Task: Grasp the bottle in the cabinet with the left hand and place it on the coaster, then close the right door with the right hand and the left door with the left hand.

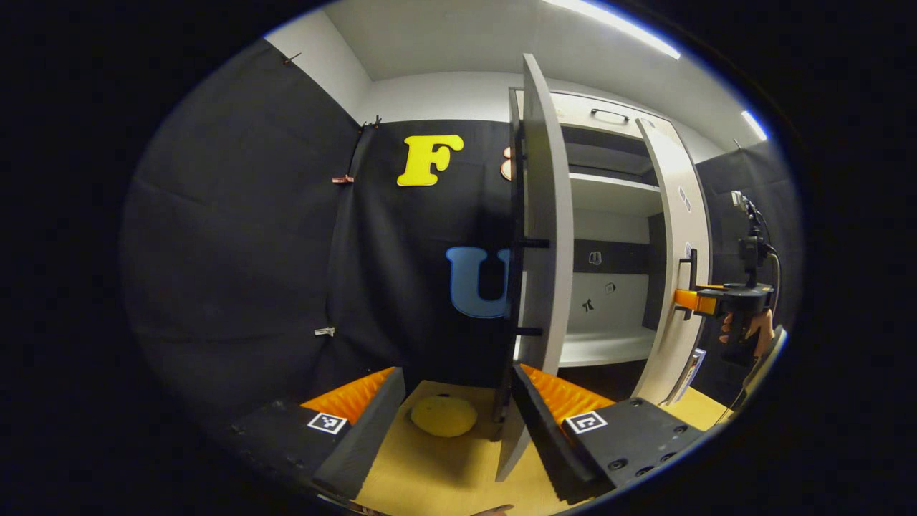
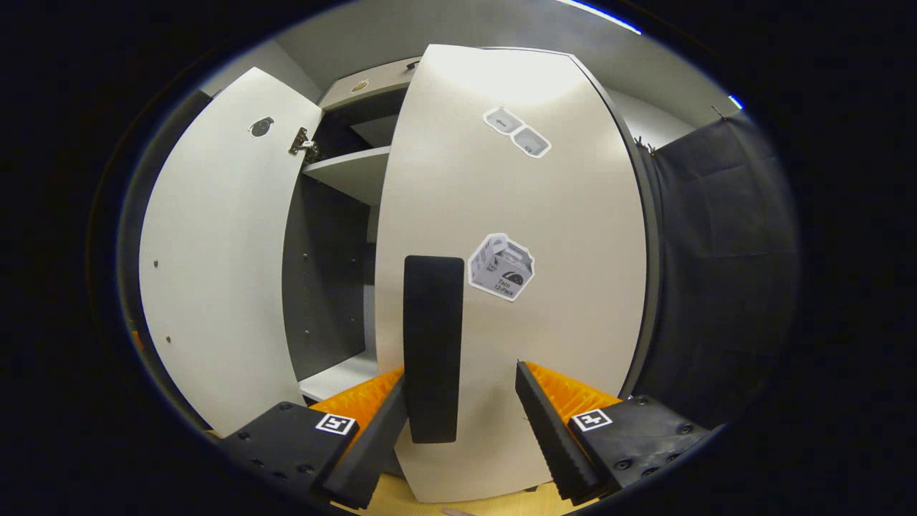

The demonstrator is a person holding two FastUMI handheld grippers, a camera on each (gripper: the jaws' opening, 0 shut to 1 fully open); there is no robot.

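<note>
Right gripper view showed the right hand-held gripper (image 2: 462, 416) with its jaws apart, straddling the black bar handle (image 2: 432, 344) of the pale grey right cabinet door (image 2: 544, 215), seemingly placed to push that door shut. In the left gripper view, the left hand-held gripper (image 1: 458, 419) also stood apart at the edge of the pale left door (image 1: 544, 215), above a round yellow coaster (image 1: 443, 416) on the tan wooden desk (image 1: 430, 473). I could not find the bottle.

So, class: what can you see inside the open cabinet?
Inside the cabinet, bare pale shelves and a few small stickers on the back wall; no bottle visible. The doors cover its edges.
</note>
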